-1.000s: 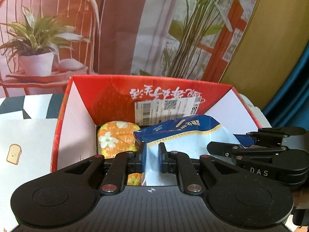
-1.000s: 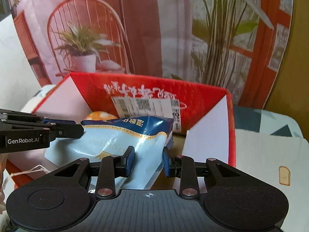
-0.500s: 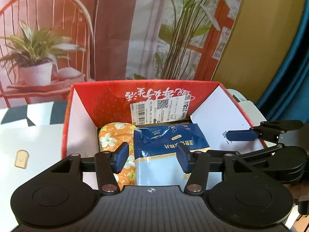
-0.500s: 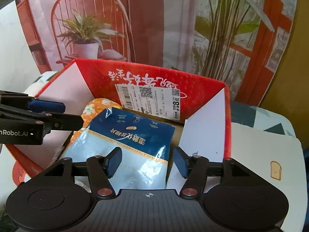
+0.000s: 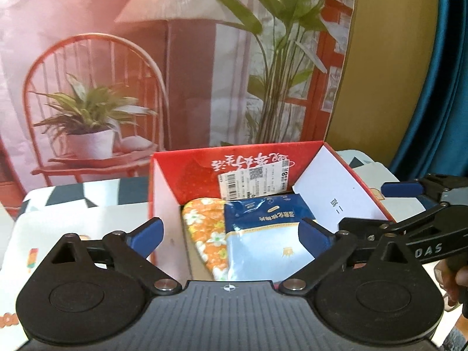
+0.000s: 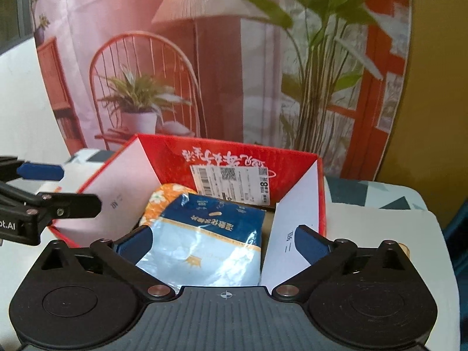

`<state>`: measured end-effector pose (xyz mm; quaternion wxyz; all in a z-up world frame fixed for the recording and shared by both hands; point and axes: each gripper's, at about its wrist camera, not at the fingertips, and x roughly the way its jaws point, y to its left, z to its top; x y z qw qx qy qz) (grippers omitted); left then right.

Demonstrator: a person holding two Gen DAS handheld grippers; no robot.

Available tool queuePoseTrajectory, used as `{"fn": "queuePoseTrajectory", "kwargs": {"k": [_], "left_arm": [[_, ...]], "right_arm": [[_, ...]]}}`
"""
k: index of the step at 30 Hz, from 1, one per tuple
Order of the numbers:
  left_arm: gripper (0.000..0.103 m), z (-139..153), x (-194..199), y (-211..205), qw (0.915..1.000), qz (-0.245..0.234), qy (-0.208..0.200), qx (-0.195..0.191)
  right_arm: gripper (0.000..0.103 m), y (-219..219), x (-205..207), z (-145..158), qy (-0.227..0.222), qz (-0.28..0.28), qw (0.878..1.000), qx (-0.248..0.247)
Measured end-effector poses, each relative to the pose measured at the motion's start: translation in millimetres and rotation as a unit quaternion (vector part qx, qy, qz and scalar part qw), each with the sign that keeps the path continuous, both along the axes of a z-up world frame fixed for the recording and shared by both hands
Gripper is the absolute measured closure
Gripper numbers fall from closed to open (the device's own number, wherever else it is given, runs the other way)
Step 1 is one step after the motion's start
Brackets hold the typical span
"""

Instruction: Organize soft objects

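Release step, by the look of it: left claw (image 5: 231, 234) and right claw (image 6: 222, 241) both opening, nothing pinched. Blue packet (image 6: 210, 234) lying inside red box (image 5: 187, 172), orange floral pouch (image 5: 207, 225) at its nine o'clock. Next: withdraw upward, seek another soft item.

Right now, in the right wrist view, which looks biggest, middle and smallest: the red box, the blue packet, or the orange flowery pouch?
1. Red cardboard box, biggest.
2. Blue and white plastic packet.
3. Orange flowered cloth pouch, smallest, though the packet hides most of it, so that is unsure.
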<state>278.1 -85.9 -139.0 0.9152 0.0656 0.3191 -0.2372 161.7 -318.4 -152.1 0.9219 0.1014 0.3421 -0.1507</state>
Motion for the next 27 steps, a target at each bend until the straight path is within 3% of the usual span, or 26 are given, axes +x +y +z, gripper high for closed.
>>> {"fn": "queuePoseTrajectory", "kwargs": {"k": [11,17,27], "left_arm": [[0.0,16,-57,35,0.9991,0.027,-0.03,-0.011],[0.0,7,-86,50,0.998,0.048,-0.039,-0.008],[0.0,-18,-119,69,0.9975,0.067,-0.02,-0.008]], "right_arm": [[0.0,29,-51,12,-0.054,-0.022,0.998,0.009],[0.0,46,-77,3,-0.07,-0.031,0.997,0.025],[0.0,73,-105,-20,-0.061,-0.031,0.997,0.031]]}}
